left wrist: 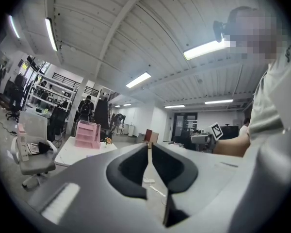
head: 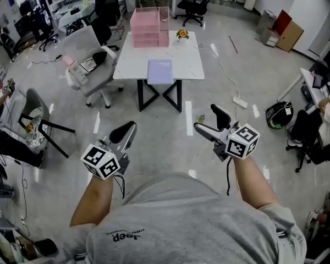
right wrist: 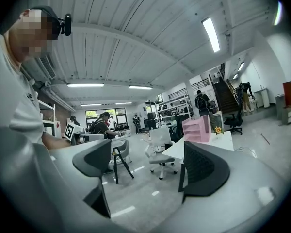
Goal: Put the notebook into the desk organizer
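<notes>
A lavender notebook (head: 160, 71) lies flat at the near edge of a white table (head: 132, 65). The pink desk organizer (head: 148, 29) stands at the table's far side and also shows in the gripper views (left wrist: 87, 135) (right wrist: 198, 129). Both grippers hang over the floor, well short of the table. My left gripper (head: 130, 127) (left wrist: 149, 147) is shut, its pads together with nothing between them. My right gripper (head: 207, 120) (right wrist: 145, 164) is open wide and empty.
A small orange toy (head: 182, 34) sits beside the organizer. A grey office chair (head: 91, 59) stands left of the table and another chair (head: 36, 120) stands nearer left. On the floor to the right lie a power strip (head: 240, 102), a small bottle (head: 201, 118) and a helmet (head: 279, 114).
</notes>
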Motion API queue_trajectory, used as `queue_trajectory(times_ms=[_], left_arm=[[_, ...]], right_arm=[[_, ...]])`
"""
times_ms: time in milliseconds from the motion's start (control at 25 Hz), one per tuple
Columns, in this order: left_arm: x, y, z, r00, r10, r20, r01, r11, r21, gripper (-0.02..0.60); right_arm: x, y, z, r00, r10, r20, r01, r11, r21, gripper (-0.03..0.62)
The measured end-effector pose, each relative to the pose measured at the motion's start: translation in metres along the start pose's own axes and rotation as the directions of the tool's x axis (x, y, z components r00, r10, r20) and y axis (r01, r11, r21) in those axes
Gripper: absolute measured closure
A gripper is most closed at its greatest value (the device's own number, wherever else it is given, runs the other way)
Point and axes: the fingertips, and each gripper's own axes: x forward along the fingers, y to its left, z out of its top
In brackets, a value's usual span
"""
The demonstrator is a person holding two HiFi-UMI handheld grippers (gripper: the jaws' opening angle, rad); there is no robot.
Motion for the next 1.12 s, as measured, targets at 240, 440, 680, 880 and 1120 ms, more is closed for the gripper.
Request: queue_trajectory(times_ms=[240, 440, 680, 880, 1120], left_arm=[[0.012, -0.002, -0.003, 0.999, 0.029, -0.019, -0.029, 1.0, 0.001, 0.497], [0.026, 0.034, -0.006, 0.999, 0.024, -0.025, -0.025, 1.0, -0.011, 0.497], [0.063, 0.135, -0.006, 0.999, -0.038, -0.018, 0.038, 0.999, -0.019, 0.497], [0.103, 0.246, 0.018, 0.993, -0.113, -0.022, 0.113, 0.993, -0.019, 0.497], [0.144, 0.361, 0.054, 0.983, -0.179, -0.048, 0.179, 0.984, -0.003, 0.497]], right_arm=[[0.002, -0.024, -0.007, 1.0, 0.023, -0.002, -0.022, 0.999, 0.046, 0.152], [0.035, -0.045, -0.012, 1.0, 0.012, -0.016, -0.011, 0.998, 0.066, 0.152], [0.124, -0.084, -0.01, 0.999, -0.038, -0.018, 0.038, 0.998, 0.054, 0.152], [0.226, -0.115, 0.002, 0.994, -0.105, -0.023, 0.107, 0.993, 0.057, 0.152], [0.33, -0.156, 0.028, 0.984, -0.176, -0.012, 0.177, 0.982, 0.073, 0.152]])
